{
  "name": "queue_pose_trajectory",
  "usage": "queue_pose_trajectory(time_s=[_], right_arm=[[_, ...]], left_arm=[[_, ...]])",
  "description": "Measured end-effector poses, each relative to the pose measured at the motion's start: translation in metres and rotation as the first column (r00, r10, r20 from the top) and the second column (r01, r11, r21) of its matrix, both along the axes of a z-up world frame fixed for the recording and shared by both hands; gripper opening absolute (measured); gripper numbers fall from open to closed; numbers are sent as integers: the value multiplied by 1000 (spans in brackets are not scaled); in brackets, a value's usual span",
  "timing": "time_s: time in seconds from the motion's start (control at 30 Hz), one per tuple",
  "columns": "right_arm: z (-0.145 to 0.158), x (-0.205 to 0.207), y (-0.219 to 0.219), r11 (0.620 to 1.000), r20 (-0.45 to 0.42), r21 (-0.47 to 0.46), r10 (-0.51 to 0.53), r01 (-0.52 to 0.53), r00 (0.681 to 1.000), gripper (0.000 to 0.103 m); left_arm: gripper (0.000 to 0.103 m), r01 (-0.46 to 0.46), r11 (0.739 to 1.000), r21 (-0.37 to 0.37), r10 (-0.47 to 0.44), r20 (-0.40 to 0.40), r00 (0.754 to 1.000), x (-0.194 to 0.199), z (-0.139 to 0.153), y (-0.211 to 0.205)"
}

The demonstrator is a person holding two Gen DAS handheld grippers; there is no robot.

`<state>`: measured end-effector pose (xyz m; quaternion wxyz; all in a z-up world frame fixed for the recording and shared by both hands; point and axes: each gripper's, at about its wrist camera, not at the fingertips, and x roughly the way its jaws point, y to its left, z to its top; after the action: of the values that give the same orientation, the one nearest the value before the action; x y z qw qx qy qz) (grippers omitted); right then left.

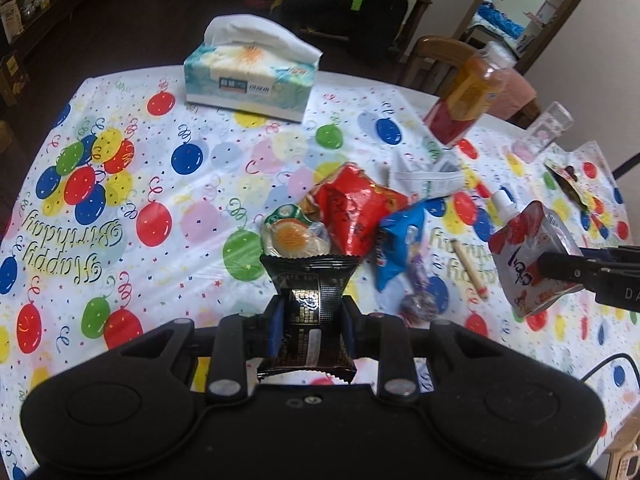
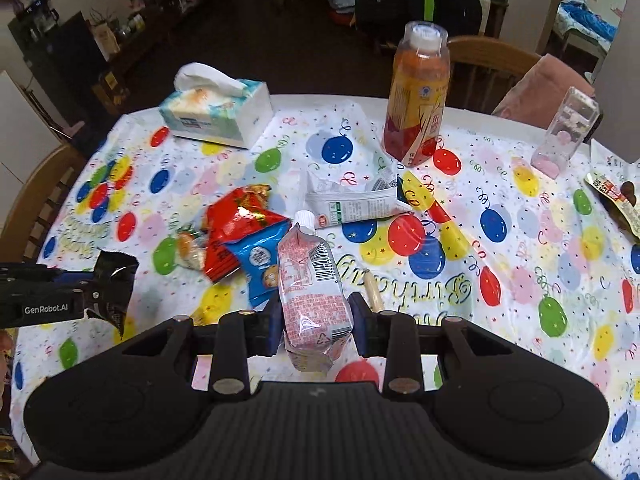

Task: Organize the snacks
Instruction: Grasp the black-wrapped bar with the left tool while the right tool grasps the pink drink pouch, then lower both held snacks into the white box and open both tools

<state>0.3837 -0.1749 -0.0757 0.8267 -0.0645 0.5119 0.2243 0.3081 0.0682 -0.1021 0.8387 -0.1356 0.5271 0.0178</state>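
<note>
On the tablecloth [image 2: 520, 240], "Birthday"; left tongs [image 2: 86, 292] read "GenRobot.AI".

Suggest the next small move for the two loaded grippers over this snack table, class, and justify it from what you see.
Probably lower the left gripper and set its black packet beside the pile just ahead: the red bag and blue packet already lie together there. The right gripper holds the spouted pouch, which could follow.

1 tissue box [image 2: 218, 114], 1 juice bottle [image 2: 418, 96] — 2 hand-held grippers [image 1: 313, 322]
</note>
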Motion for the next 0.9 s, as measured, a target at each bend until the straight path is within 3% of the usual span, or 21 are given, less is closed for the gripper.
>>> queue_pose_trajectory(time_s=[0.47, 0.9], right_arm=[[44, -81, -17, 999, 42, 41, 10, -12, 999, 33], [43, -151, -20, 997, 19, 72, 33, -34, 999, 34]], left_arm=[[26, 58, 998, -4, -58, 64, 996, -66, 44, -15], [26, 95, 995, -27, -93, 46, 995, -128, 38, -26]])
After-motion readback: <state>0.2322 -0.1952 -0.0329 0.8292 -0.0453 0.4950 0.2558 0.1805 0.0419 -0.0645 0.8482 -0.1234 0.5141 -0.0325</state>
